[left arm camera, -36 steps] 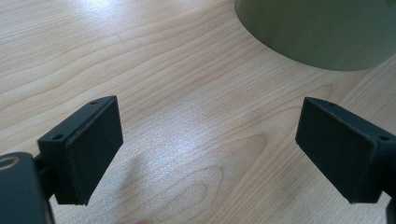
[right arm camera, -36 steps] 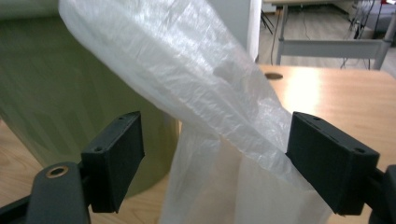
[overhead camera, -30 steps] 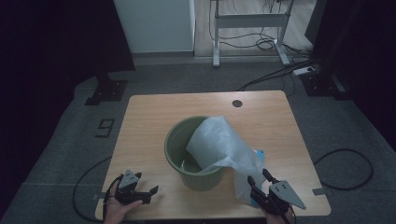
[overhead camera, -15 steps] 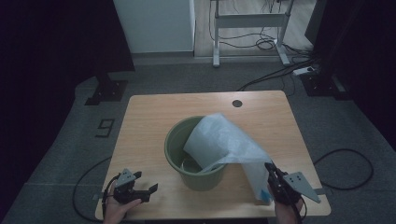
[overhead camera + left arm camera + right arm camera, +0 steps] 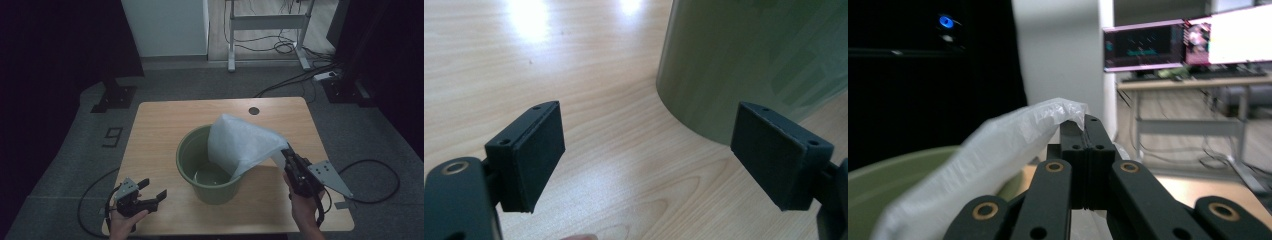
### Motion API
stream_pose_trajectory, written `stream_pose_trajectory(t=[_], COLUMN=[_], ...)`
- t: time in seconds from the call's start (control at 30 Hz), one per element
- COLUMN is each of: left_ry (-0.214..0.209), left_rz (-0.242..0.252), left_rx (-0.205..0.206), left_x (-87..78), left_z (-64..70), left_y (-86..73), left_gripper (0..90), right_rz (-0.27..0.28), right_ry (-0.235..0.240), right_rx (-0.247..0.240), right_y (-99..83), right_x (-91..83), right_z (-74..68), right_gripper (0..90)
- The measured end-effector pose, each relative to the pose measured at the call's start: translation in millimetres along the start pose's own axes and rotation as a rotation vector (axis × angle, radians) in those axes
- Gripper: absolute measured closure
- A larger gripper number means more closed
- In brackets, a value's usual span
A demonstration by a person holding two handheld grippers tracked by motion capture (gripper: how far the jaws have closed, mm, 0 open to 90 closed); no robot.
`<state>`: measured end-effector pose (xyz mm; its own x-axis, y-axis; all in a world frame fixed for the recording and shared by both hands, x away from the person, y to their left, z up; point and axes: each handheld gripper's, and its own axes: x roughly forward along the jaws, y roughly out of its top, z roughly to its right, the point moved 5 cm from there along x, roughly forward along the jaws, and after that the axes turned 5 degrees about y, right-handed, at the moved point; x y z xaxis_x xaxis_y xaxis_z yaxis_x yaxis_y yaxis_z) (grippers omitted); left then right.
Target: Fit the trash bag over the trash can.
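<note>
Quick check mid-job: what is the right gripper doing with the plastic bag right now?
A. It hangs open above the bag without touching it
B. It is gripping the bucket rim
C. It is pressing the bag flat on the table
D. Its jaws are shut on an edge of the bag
D. In the right gripper view the right gripper has its jaws closed together with the plastic bag pinched between them, the bag stretching over the green bucket.
</note>
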<state>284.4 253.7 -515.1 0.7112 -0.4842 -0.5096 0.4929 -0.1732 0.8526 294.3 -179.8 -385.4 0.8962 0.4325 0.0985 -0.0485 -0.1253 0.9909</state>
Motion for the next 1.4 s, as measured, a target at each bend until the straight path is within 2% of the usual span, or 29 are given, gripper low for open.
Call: stream_pose_trajectory(t=[0.03,0.07,0.17,0.27,0.3,0.33,0.4,0.57,0.77,0.97,1.03,1.17,1.2,1.23,1.3,1.4], left_ry=[0.000,-0.002,-0.006,-0.007,-0.007,-0.007,-0.006,-0.003,0.012,0.024,0.031,0.034,0.037,0.037,0.051,0.083], left_rz=[0.000,0.009,0.020,0.025,0.025,0.027,0.026,0.038,0.067,0.106,0.129,0.149,0.165,0.165,0.176,0.219], left_rx=[0.000,0.000,0.006,0.007,0.007,0.004,0.005,-0.005,-0.013,-0.013,-0.002,0.003,0.012,0.012,0.022,0.027], left_x=[0.0,-2.3,-4.7,-5.4,-5.4,-5.3,-5.3,-7.7,-14.2,-21.7,-26.4,-30.3,-33.8,-33.8,-36.3,-40.3], left_z=[0.0,1.5,3.4,2.8,2.8,1.7,0.5,-3.3,-0.9,10.6,18.6,25.7,32.2,32.2,36.9,43.2], left_y=[0.0,2.9,5.8,6.6,6.6,6.5,6.3,7.1,15.0,27.0,35.2,42.9,48.9,48.9,53.2,64.2], left_gripper=[13.7,13.7,13.7,13.8,13.8,13.8,13.9,14.0,14.1,14.6,14.8,14.8,14.8,14.7,14.7,14.6], right_rz=[0.000,0.011,0.008,-0.022,-0.022,-0.040,-0.058,-0.082,-0.093,-0.097,-0.105,-0.114,-0.116,-0.116,-0.118,-0.118], right_ry=[0.000,0.037,0.088,0.144,0.144,0.174,0.204,0.248,0.267,0.278,0.289,0.298,0.301,0.301,0.300,0.296], right_rx=[0.000,-0.018,-0.032,-0.035,-0.035,-0.044,-0.049,-0.051,-0.042,-0.032,-0.042,-0.050,-0.049,-0.049,-0.047,-0.047], right_y=[0.0,6.4,7.2,-0.2,-0.2,-6.0,-10.6,-16.0,-18.9,-17.3,-15.4,-14.1,-13.7,-13.7,-13.4,-11.0], right_x=[0.0,4.2,8.9,15.0,15.0,18.9,22.7,30.6,34.6,38.1,40.1,41.7,42.1,42.1,41.9,40.6], right_z=[0.0,-12.5,-28.0,-44.7,-44.7,-53.8,-61.7,-75.8,-80.3,-80.2,-82.1,-83.9,-83.9,-83.9,-83.2,-81.3], right_gripper=[88.6,88.6,88.6,88.6,88.6,88.6,88.6,88.5,88.3,88.3,88.1,88.0,87.9,87.9,87.9,87.9])
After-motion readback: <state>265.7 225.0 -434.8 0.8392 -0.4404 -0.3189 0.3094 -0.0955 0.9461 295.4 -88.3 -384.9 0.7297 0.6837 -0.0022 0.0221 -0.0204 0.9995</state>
